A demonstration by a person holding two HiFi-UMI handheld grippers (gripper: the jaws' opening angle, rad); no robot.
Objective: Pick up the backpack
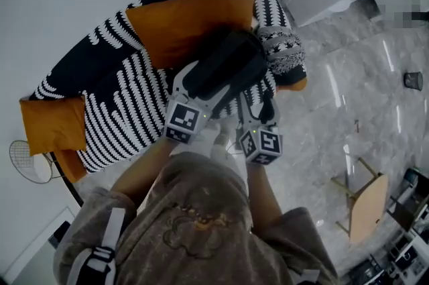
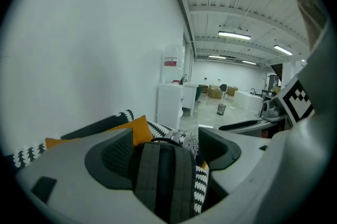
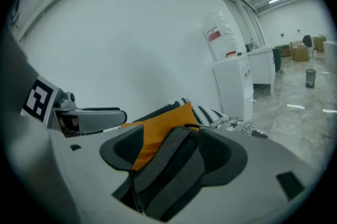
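My left gripper (image 2: 164, 150) & right gripper (image 3: 174, 148) r wide open w/ the backpack (image 1: 228, 66) between jaws, no grab or lift yet.

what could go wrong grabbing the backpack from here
1. The left tongs and right tongs stand open around the backpack, over its broad padded panel; closing there may pinch only a fold or a strap, which could slip.
2. The striped throw lies right under it and could get caught too.
3. Both tongs sit at the bag's near end, so it may sag or swing when lifted.
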